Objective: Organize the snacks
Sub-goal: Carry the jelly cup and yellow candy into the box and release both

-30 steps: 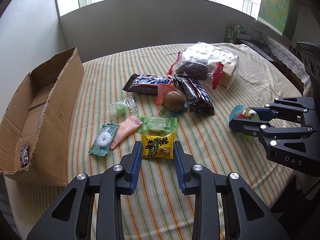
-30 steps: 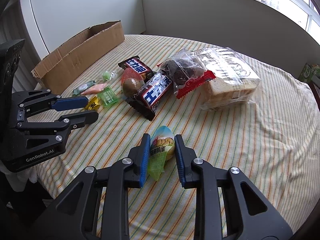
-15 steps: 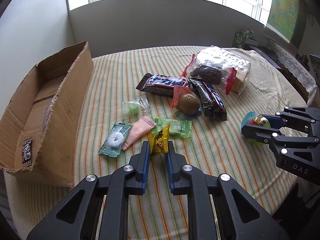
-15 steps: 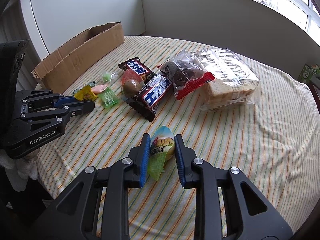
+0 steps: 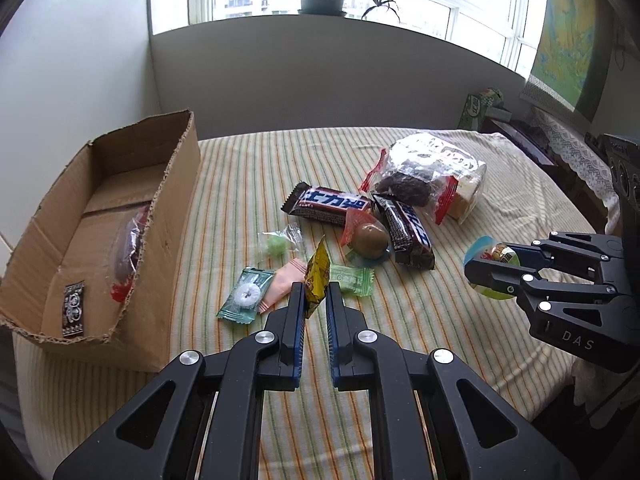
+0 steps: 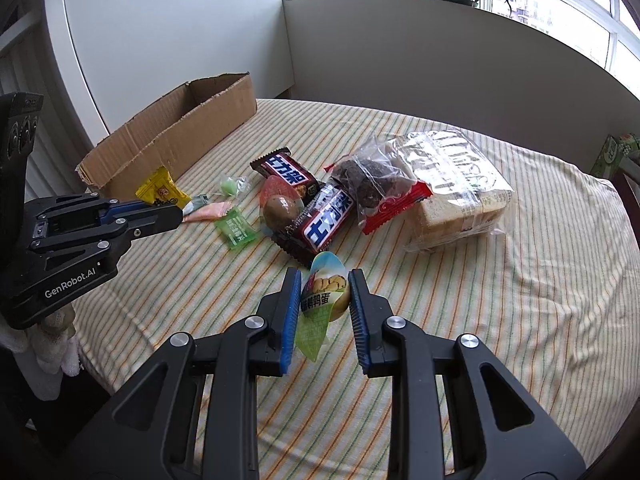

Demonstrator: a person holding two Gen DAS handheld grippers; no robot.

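Observation:
My left gripper (image 5: 316, 294) is shut on a yellow candy packet (image 5: 317, 276) and holds it above the striped tablecloth; the packet also shows in the right wrist view (image 6: 160, 192). My right gripper (image 6: 325, 280) is shut on a quail egg pouch (image 6: 326, 292), blue and green, held just above the cloth; the pouch also shows in the left wrist view (image 5: 490, 254). An open cardboard box (image 5: 96, 216) stands at the left with one red-wrapped snack inside. On the cloth lie two chocolate bars (image 5: 332, 204), a wrapped egg (image 5: 370, 236), small candies (image 5: 248, 294) and a bread bag (image 5: 436, 168).
The round table's edge (image 6: 600, 360) falls away at the front and right. A green carton (image 5: 478, 106) and a dark side table stand beyond the far right. A wall and a window sill with a plant run behind the table.
My left gripper closed on the yellow candy packet and lifted it off the cloth. My right gripper, holding the pouch, has risen slightly.

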